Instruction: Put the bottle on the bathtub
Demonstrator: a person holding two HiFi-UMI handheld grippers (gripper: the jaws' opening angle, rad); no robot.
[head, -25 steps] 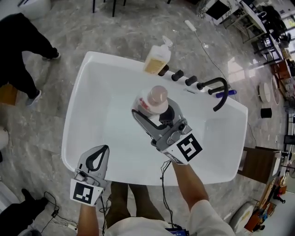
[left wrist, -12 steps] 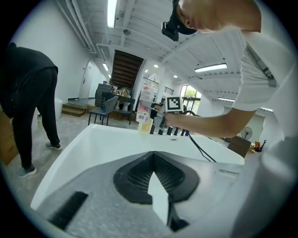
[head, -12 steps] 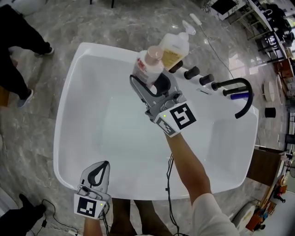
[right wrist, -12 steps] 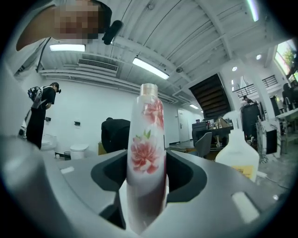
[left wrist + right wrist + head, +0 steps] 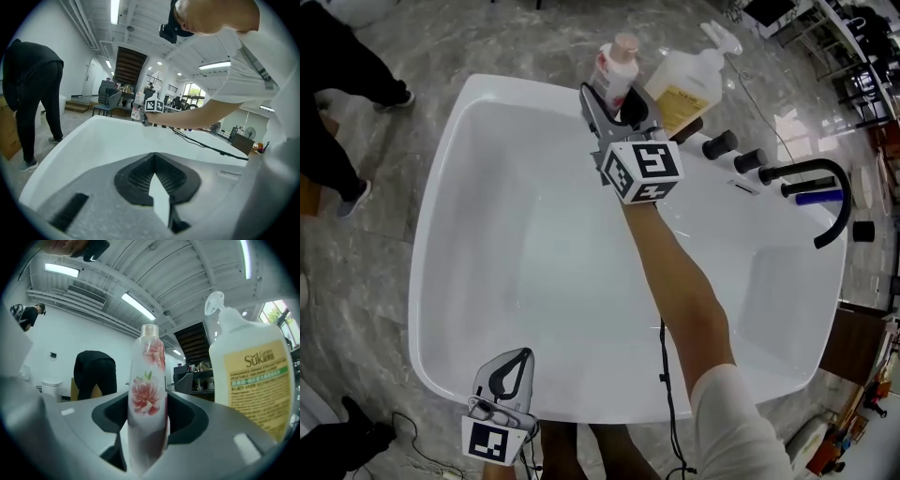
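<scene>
Two hand-held grippers are visible. The right hand-held gripper (image 5: 617, 105) clamps the flower-printed bottle (image 5: 614, 66) upright at the far rim of the bathtub (image 5: 516, 234), beside a pump bottle (image 5: 253, 376) labelled "Sük". The left hand-held gripper (image 5: 514, 364) is closed and empty at the near rim.

Head view: I look from above, steeply down, over the whole white oval bathtub (image 5: 534, 272). The left gripper (image 5: 522, 358) is at its near rim and the right gripper (image 5: 614, 101) at its far rim.
Left gripper view: I sit low at the near rim and face across the tub. The far rim is small and well away.
Right gripper view: I am very near the slim white flower-printed bottle (image 5: 147, 394), tilted up toward the ceiling.
Shared, head and left: the tub and the black-and-white marker cube (image 5: 642, 171).
Shared, head and right: the flowered bottle and the big white pump bottle with a yellow label (image 5: 253, 376).
Shared, all three: a person in black clothes (image 5: 342, 75).
</scene>
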